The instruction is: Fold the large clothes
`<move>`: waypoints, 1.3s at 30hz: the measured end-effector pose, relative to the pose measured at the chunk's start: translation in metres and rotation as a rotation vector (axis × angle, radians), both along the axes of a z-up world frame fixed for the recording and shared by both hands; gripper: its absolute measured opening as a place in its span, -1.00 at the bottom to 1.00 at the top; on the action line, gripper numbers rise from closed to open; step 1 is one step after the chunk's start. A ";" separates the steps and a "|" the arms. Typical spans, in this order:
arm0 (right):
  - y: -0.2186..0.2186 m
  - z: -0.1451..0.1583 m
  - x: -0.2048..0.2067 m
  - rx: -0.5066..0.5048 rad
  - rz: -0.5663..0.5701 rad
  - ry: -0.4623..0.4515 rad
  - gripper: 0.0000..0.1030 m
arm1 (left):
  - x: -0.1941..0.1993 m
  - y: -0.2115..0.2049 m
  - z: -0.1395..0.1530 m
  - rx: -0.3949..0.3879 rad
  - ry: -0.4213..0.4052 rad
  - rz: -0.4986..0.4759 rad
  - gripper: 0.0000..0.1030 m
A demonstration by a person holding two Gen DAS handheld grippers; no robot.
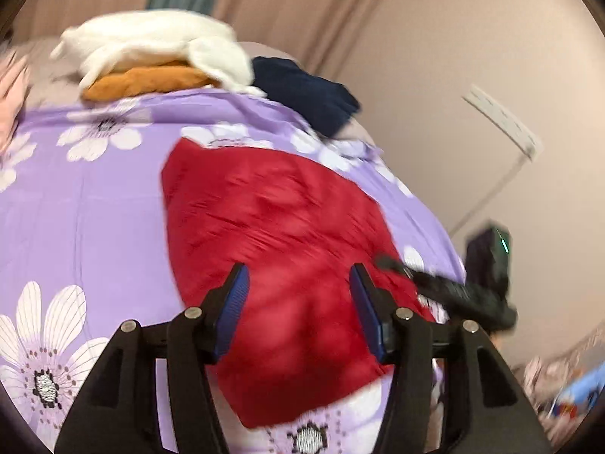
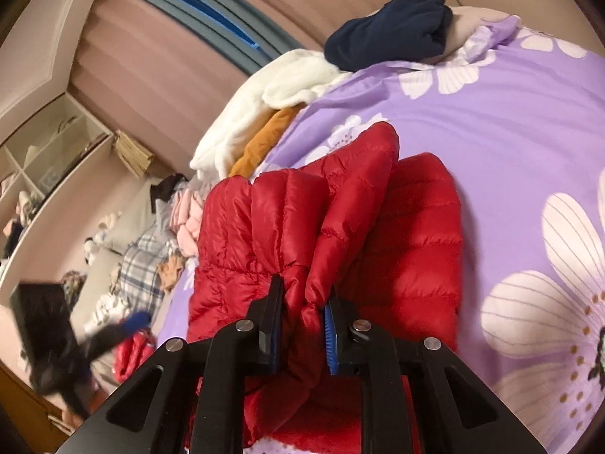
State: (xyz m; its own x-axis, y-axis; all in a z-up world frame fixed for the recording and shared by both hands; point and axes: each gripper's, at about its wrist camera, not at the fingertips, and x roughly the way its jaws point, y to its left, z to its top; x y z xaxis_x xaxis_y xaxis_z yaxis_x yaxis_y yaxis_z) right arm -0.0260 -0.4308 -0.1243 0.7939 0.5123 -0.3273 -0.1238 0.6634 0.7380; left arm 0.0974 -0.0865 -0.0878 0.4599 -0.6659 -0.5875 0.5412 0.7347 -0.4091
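On the left, the left gripper (image 1: 298, 283) hung above the red puffer jacket (image 1: 272, 227), its jaws spread wide and holding nothing. The jacket lay on the purple floral bedspread (image 1: 94, 204). Further right, the right gripper (image 2: 302, 302) had its jaws pinched on a bunched fold of the jacket (image 2: 295, 227), lifting it off the bedspread (image 2: 510, 132).

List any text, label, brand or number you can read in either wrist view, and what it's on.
None readable.
red down jacket: no tag or logo shows.
blue printed item at the left wrist view's lower right: print too blurred to read.
books on the shelf: too small to read.
white wall strip: no legible marking.
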 end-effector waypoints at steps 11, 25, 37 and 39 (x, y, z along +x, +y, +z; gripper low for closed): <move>-0.002 -0.022 0.002 -0.037 -0.031 0.044 -0.62 | 0.077 -0.040 -0.034 0.019 0.112 0.132 -0.30; -0.005 -0.023 0.000 -0.055 -0.057 0.084 -0.58 | 0.079 -0.062 -0.071 0.198 0.097 0.130 -0.24; 0.039 0.066 -0.052 -0.360 -0.036 -0.200 -0.56 | 0.073 -0.068 -0.067 0.260 0.046 0.148 -0.24; 0.058 0.064 -0.048 -0.432 0.004 -0.186 -0.56 | 0.073 -0.068 -0.067 0.265 0.042 0.149 -0.24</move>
State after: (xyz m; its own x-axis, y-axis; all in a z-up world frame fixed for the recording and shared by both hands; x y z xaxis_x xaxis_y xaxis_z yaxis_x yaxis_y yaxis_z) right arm -0.0741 -0.3733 -0.0600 0.8577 0.3638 -0.3633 -0.2312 0.9041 0.3595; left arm 0.1705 -0.1547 -0.1547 0.5129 -0.4136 -0.7522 0.4061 0.8889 -0.2119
